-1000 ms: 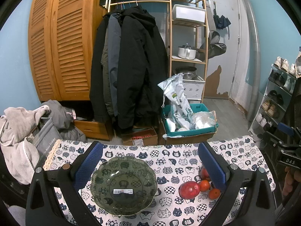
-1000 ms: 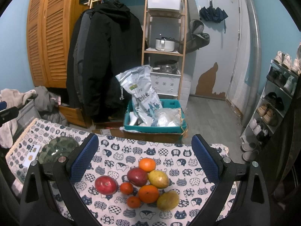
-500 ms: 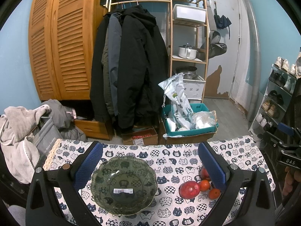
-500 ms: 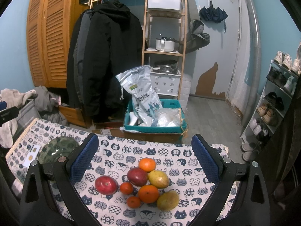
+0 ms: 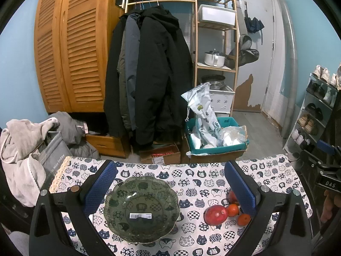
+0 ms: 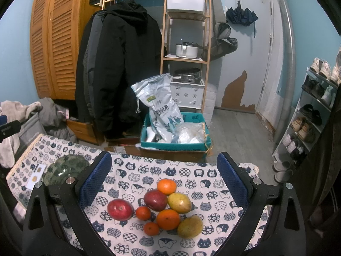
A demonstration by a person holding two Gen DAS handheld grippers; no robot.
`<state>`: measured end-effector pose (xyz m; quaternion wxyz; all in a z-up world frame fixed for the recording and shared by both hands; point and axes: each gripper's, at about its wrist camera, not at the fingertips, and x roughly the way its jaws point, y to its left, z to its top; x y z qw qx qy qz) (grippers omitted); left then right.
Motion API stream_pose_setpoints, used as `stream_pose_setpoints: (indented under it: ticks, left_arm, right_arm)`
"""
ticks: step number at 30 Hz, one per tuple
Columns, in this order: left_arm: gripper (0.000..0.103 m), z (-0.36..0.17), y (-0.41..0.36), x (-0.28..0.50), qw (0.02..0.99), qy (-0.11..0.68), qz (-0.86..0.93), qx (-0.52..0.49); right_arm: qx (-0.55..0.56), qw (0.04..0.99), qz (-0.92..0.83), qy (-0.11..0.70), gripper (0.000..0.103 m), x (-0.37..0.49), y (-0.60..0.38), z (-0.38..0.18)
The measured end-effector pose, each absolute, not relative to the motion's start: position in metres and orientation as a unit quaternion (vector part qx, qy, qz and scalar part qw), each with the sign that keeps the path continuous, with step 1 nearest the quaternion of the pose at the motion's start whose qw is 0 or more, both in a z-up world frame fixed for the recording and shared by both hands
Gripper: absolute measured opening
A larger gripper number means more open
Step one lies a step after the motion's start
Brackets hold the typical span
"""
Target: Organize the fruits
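Behind our cat-print tablecloth (image 6: 191, 172) hang dark coats, with a shelf rack and a teal crate of bags on the floor.

We take the red apple (image 6: 119, 209) as our landmark. It lies at the left edge of the fruit pile, and the other fruit sits to its right: a small orange (image 6: 143, 213) touching it, a darker apple (image 6: 155, 200) just beyond that, then a yellow mango (image 6: 179, 202), two larger oranges (image 6: 168, 219) and a second mango (image 6: 190, 226) near the front. The mangoes lie slantwise, long axes running from near right to far left.

Our right gripper (image 6: 164, 177) hovers above the pile with its blue pads spread wide and nothing between them; the apple lies just ahead of the left pad, so we judge this hand the nearer one for a first pick. The green glass bowl (image 5: 141, 210) lies well to the left of the apple, empty but for a barcode sticker. Our left gripper (image 5: 170, 183) is likewise spread and holds nothing, straddling the bowl.

From the right wrist we see the whole pile, with the bowl half hidden behind a finger. From the left wrist we see the whole bowl and its bare interior, yet only the apple and a few oranges, the rest masked by the right pad.
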<state>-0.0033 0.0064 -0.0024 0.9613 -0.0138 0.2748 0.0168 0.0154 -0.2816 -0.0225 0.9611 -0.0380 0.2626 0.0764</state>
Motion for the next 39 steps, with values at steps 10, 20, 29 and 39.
stream_pose_setpoints:
  ticks: [10, 20, 29, 39]
  left_arm:
    - [0.102, -0.003, 0.005, -0.005, 0.961, 0.274, 0.014, -0.014]
    - [0.102, -0.001, -0.002, -0.004, 0.962, 0.274, 0.007, -0.012]
    - [0.102, -0.001, -0.006, -0.002, 0.960, 0.280, 0.004, -0.014]
    - [0.102, -0.007, -0.011, 0.006, 0.956, 0.292, -0.002, -0.006]
  right_arm:
    - [-0.038, 0.961, 0.076, 0.263, 0.097, 0.016, -0.286, -0.016]
    - [-0.037, 0.961, 0.074, 0.263, 0.097, 0.015, -0.283, -0.027]
    - [-0.036, 0.961, 0.073, 0.264, 0.097, 0.012, -0.284, -0.028]
    - [-0.035, 0.958, 0.068, 0.275, 0.097, 0.016, -0.304, -0.025]
